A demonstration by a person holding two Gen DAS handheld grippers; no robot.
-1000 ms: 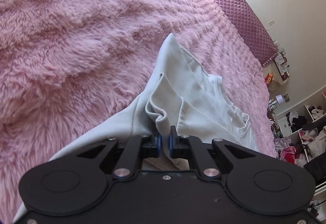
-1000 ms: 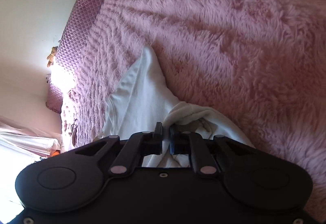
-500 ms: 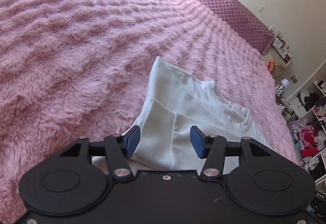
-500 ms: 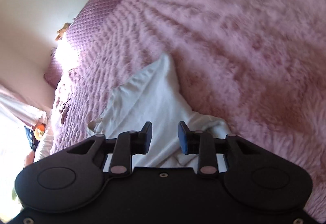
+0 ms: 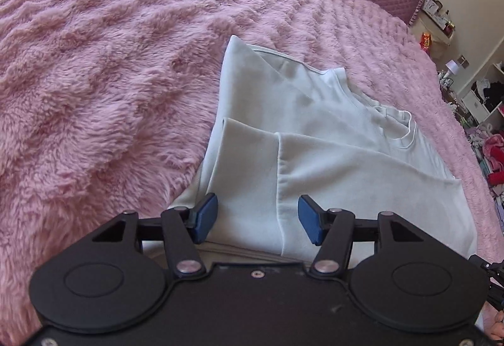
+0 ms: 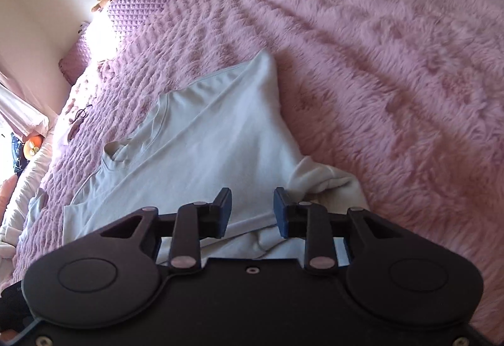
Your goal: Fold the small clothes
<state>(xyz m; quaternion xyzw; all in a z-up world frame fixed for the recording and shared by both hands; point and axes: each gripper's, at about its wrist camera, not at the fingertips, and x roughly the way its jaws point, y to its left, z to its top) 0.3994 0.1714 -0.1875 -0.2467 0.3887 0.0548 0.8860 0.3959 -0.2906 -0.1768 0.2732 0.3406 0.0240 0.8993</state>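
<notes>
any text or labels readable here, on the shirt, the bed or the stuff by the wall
No text can be read anywhere.
White shirt: plain, no print or tag showing.
Pink blanket: no wording.
Red and yellow packet on the far shelf: print too small and blurred to read.

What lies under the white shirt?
The white shirt rests on the fluffy pink blanket, which shows all around it. Whatever sits directly beneath the fabric is covered.

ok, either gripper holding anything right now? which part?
Nothing held. Left gripper and right gripper are both open, with the white shirt lying loose on the pink blanket beyond their pads.
</notes>
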